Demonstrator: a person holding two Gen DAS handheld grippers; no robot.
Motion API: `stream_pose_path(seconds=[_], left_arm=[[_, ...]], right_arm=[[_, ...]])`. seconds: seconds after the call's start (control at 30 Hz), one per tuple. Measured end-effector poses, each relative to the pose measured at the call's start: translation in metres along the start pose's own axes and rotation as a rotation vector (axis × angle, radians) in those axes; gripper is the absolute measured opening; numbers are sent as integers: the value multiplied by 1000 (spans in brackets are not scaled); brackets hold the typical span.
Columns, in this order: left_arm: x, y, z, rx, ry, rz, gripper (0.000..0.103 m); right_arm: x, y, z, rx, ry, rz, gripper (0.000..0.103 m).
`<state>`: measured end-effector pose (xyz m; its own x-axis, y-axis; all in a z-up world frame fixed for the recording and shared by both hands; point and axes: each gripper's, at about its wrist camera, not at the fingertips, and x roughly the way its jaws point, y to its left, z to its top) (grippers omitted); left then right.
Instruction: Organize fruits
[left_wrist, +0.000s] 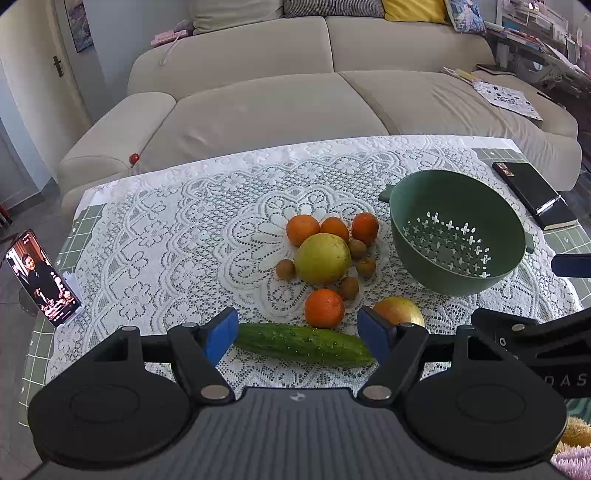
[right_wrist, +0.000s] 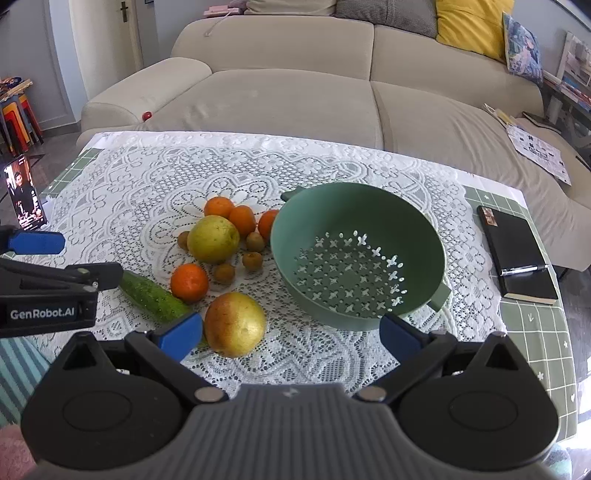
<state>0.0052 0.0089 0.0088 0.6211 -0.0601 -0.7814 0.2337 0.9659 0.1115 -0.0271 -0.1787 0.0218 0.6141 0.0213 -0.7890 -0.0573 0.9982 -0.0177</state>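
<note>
left gripper (left_wrist: 298, 331) was spread wide, holding nothing, low over the near edge of the lace cloth (left_wrist: 166, 236). the cucumber (left_wrist: 304, 344) lay crosswise just past its blue fingertips (left_wrist: 221, 335), apart from them. beyond it sat the fruit pile: oranges (left_wrist: 324, 308), a big yellow-green fruit (left_wrist: 322, 258) and small brown fruits (left_wrist: 349, 287). right gripper (right_wrist: 291, 334) was also wide and unloaded; the apple (right_wrist: 235, 324) lay just inside its left fingertip, contact unclear. the green colander (right_wrist: 356, 254) stood right of the pile.

lace tablecloth (left_wrist: 155, 236) | phone (left_wrist: 42, 278) propped at table edge | black notebook (right_wrist: 517, 251) with pen | beige sofa (left_wrist: 277, 103)
</note>
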Motion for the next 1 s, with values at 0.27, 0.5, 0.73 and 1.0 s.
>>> stream_pose_path(seconds=[0.27, 0.5, 0.73, 1.0], left_arm=[[1, 0, 0, 8, 7, -2, 87], [2, 1, 1, 8, 11, -4, 87], [11, 11, 5, -19, 33, -63, 71], [31, 22, 5, -71, 94, -162, 46]], right_arm=[[1, 0, 2, -9, 6, -3, 99], [2, 1, 3, -13, 6, 2, 99], [11, -2, 3, -21, -6, 71, 84], [39, 6, 5, 10, 78, 212, 50]])
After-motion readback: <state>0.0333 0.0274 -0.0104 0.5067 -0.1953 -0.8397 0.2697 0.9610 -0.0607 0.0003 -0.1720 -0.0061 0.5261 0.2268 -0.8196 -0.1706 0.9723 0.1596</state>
